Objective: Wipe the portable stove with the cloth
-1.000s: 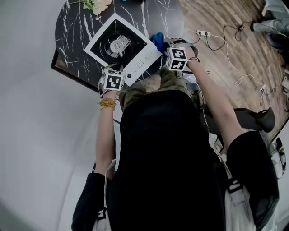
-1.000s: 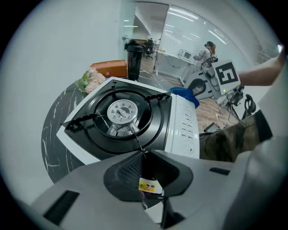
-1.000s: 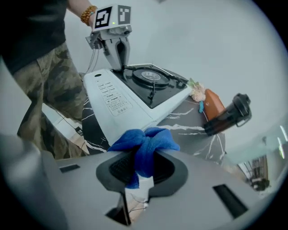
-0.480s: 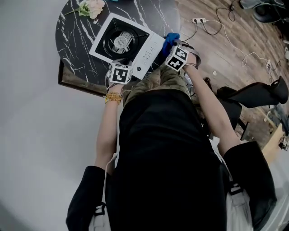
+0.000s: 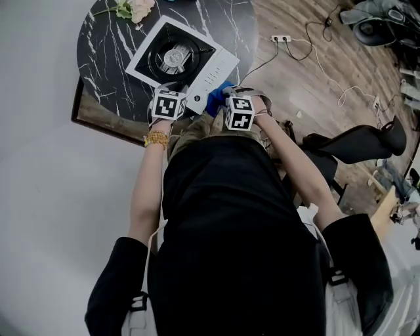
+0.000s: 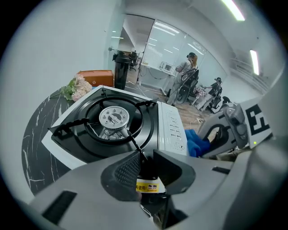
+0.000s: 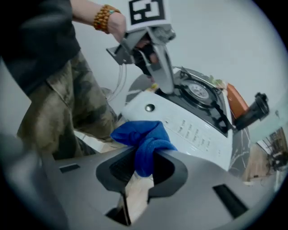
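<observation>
Right gripper view has right fingers [image 7: 121,167] clamped on the cloth [image 7: 144,139] beside the stove [image 7: 189,126], left fingers [image 6: 124,170] just opened around its edge, wiping apparently still ahead.

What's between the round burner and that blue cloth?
The stove's white control panel; the left gripper view shows it between burner and cloth.

Round black marble table [image 5: 98,65], wood-plank floor [image 5: 308,98], white power strip [image 5: 281,39], black chair [image 5: 357,143], ceiling strip lights [image 6: 234,9]
</observation>
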A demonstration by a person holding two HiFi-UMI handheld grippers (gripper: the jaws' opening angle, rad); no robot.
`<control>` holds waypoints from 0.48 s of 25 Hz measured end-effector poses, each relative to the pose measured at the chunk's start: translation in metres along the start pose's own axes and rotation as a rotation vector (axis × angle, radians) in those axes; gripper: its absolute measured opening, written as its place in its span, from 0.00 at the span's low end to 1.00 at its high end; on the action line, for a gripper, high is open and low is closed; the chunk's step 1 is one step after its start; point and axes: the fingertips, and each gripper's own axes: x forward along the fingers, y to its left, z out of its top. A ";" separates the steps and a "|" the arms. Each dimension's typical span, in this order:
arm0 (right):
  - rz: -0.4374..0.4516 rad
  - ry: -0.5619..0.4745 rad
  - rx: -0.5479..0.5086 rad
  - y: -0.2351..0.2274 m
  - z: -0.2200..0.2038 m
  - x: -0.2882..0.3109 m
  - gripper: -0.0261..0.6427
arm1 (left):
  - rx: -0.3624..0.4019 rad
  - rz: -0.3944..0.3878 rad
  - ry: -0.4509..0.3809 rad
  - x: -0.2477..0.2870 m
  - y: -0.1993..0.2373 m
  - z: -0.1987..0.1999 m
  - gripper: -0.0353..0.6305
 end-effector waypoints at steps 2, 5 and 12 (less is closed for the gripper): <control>0.117 -0.124 -0.033 0.024 0.026 -0.013 0.13 | -0.013 -0.018 -0.015 -0.002 -0.001 0.001 0.20; 0.193 -0.352 0.115 0.022 0.061 -0.050 0.13 | -0.013 -0.043 -0.050 -0.005 -0.001 0.005 0.21; -0.377 -0.022 0.076 -0.086 0.003 -0.085 0.13 | 0.077 -0.002 -0.167 -0.032 -0.012 -0.001 0.21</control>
